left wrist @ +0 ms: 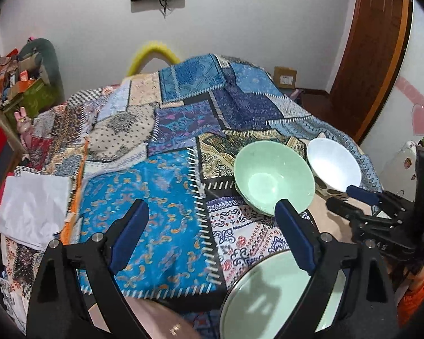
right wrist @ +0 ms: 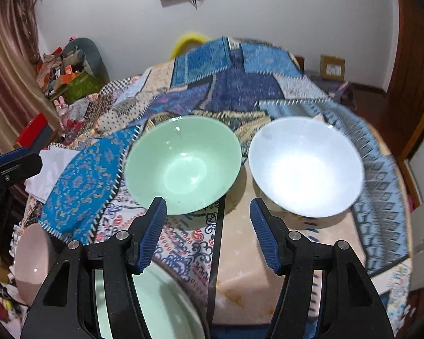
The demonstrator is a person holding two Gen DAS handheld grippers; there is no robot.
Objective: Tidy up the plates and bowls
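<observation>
Both hand-held grippers empty, nearing bowls on the patchwork-covered desk

Left hand-held gripper wide open; right hand-held gripper part-open; green bowl beside white bowl; pinch the near rim squarely; lift level.

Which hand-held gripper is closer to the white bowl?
Right. The right hand-held gripper points at the gap between the green bowl and the white bowl, open, just short of the white one. The left hand-held gripper sits farther away, beyond the green bowl.
</observation>
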